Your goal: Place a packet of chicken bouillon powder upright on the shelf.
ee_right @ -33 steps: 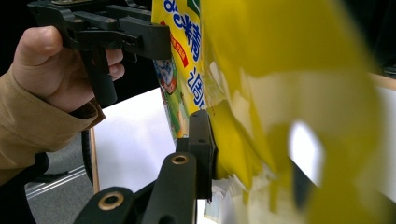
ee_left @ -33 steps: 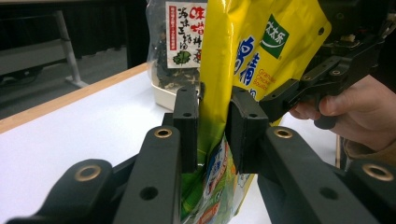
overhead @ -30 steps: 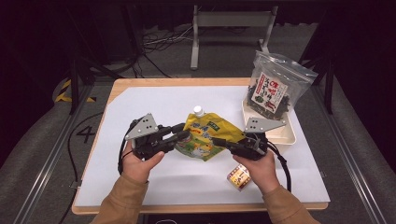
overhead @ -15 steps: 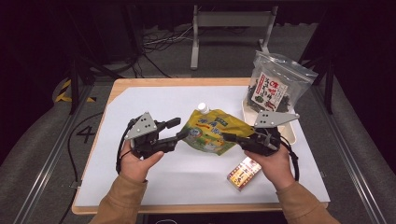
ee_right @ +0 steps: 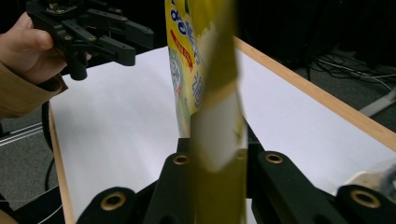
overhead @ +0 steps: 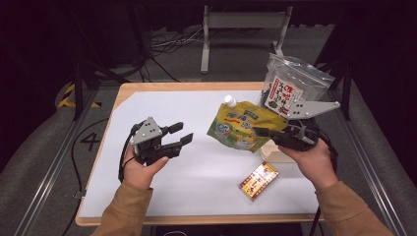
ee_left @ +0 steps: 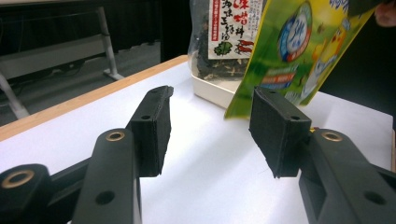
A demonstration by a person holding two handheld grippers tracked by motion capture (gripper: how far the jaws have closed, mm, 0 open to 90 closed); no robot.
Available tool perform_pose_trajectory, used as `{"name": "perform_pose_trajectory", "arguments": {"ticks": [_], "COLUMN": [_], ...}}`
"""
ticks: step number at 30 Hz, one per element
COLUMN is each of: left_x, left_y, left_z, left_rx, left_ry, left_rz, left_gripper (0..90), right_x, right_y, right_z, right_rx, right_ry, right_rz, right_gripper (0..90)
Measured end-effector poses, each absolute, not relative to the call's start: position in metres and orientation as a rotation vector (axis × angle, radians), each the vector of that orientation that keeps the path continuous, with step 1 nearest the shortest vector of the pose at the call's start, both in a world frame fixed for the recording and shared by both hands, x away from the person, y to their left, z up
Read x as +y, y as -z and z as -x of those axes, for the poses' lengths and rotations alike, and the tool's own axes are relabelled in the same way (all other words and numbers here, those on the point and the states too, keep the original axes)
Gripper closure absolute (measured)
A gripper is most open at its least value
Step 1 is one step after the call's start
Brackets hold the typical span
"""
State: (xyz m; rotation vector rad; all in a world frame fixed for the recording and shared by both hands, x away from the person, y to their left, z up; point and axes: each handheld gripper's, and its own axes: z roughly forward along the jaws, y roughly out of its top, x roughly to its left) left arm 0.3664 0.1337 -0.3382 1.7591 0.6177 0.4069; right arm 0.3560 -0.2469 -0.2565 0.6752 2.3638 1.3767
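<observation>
A white surface (overhead: pixel 162 105) edged in pale wood stands on a grey floor (overhead: pixel 44 147). The far room lies dark; a grey metal stand (overhead: pixel 241 22) rises there, cables (overhead: pixel 164 42) trailing on the floor to its left.

A clear bag of dark dried food (overhead: pixel 290 88) with a red-and-white label stands in a shallow cream tray (overhead: pixel 273 153) at the right side of the white-topped table (overhead: pixel 162 108). A small red-and-gold box (overhead: pixel 258 180) lies flat nearer the front edge. Cables (overhead: pixel 164 42) trail across the grey floor beyond.
</observation>
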Motion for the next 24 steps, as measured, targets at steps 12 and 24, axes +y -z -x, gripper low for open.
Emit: {"name": "perform_pose_trajectory", "arguments": {"ticks": [12,24], "left_x": [0.138,0.139], "left_y": [0.342,0.344], "left_z": [-0.370,-0.372], "left_rx": [0.644,0.656], "left_ry": [-0.407,-0.381], "left_rz": [-1.768,-1.783], "left_gripper": [45.8,44.4], "right_x": [-0.270,-0.287], "right_y": [0.235,0.224], "right_z": [-0.362,-0.370], "right_rx": [2.364,2.389], "right_ry": [-1.277,-1.191], "right_rz": [-0.710,-0.757], "right_gripper": [83.0,83.0]}}
